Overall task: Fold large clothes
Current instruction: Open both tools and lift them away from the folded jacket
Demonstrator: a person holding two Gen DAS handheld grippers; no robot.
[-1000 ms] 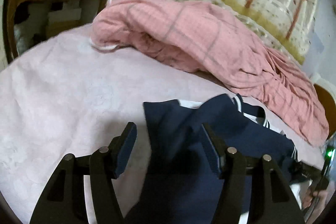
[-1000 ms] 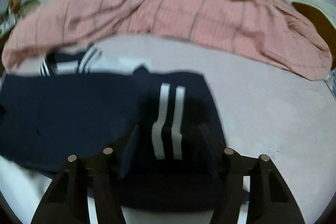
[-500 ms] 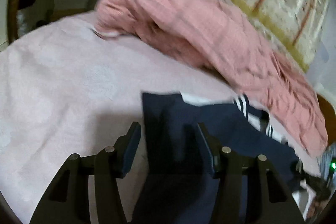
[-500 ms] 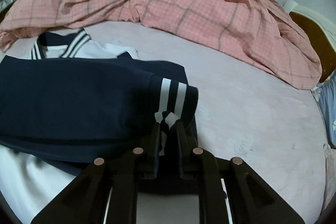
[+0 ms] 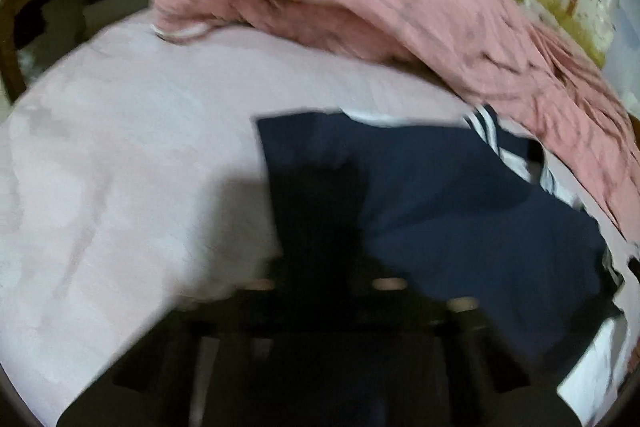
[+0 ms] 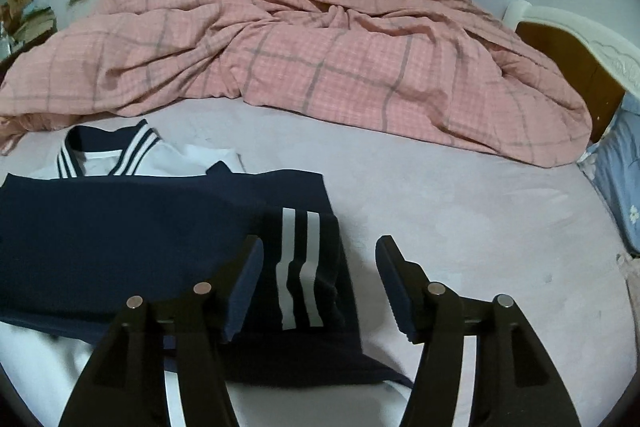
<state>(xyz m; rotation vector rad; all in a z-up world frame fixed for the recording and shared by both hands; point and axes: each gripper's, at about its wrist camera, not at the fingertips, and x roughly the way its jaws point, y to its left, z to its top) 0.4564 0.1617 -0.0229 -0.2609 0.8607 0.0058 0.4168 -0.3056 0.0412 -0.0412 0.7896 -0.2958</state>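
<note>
Garment (image 6: pixel 120 227), a navy sailor top with a white-striped cuff (image 6: pixel 300 267), is spread on the bed (image 6: pixel 480 227) just in front of the pink quilt (image 6: pixel 320 67). It is judged soft, light and limp, best taken by a doubled edge or cuff. The left gripper (image 5: pixel 320 259) is clenched, blurred, seemingly on navy cloth; the right gripper (image 6: pixel 320 279) is opening, the cuff lying unpinched between its jaws.

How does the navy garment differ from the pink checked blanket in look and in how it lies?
The navy garment is plain dark blue with white stripes at cuff and collar; the pink checked blanket carries a grey grid. The garment lies flat and partly folded near the grippers; the blanket is bunched in a rumpled heap farther back. Both rest on the same pale bed sheet.
</note>
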